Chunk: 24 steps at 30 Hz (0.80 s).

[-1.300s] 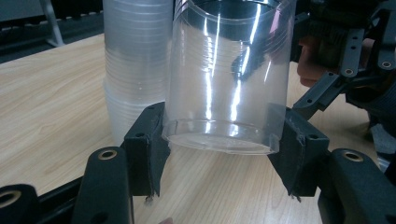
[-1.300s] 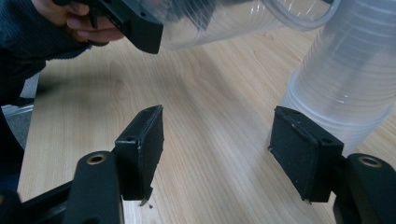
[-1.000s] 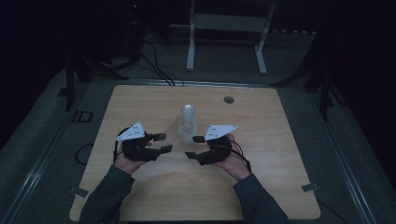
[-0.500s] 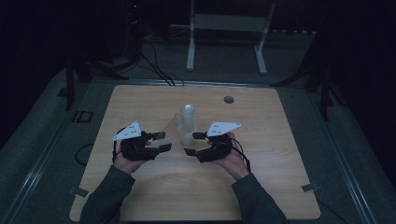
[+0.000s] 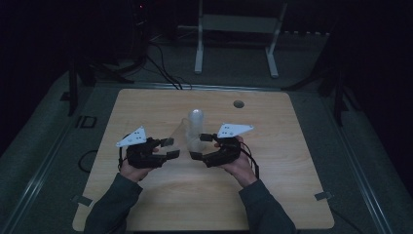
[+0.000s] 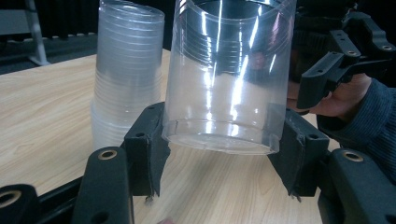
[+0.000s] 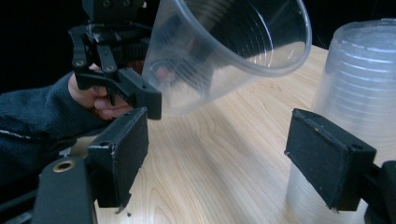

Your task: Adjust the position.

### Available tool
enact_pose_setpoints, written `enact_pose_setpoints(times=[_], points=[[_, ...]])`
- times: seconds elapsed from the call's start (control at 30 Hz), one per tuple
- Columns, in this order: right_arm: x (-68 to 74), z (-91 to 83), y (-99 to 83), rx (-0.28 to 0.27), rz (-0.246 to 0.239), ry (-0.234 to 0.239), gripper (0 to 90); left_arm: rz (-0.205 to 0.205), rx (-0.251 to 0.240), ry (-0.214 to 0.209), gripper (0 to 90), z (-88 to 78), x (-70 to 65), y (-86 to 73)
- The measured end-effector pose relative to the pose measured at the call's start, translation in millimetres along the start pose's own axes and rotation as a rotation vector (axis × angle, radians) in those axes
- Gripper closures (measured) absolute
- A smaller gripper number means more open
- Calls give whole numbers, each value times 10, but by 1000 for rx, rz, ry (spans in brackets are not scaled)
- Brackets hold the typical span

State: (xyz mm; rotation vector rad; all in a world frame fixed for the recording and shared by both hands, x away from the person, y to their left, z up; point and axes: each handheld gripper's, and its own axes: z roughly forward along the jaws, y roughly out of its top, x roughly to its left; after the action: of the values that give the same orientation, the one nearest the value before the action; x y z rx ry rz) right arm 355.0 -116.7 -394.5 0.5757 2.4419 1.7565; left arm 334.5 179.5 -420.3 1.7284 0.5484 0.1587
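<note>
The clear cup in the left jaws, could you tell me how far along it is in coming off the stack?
Done: the clear cup is off the stack of cups and held tilted by the left gripper. In hand: the right gripper, jaws just opening and empty, sits beside the stack. Left: setting the cup on the table.

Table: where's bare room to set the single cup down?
Free: the near strip of table between the forearms, and the far edge around the round hole. Crowded: the centre, where cup, cup stack, left gripper and right gripper meet.
</note>
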Motion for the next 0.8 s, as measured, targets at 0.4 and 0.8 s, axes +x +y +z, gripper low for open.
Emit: enact_pose_setpoints(times=[0.4,0.8], points=[[-59,0,42,-80,78,77,192,-5,-26,-16,415,-27,0,9],[-42,57,89,-83,78,90,184,4,-28,-39,415,-12,-31,22]])
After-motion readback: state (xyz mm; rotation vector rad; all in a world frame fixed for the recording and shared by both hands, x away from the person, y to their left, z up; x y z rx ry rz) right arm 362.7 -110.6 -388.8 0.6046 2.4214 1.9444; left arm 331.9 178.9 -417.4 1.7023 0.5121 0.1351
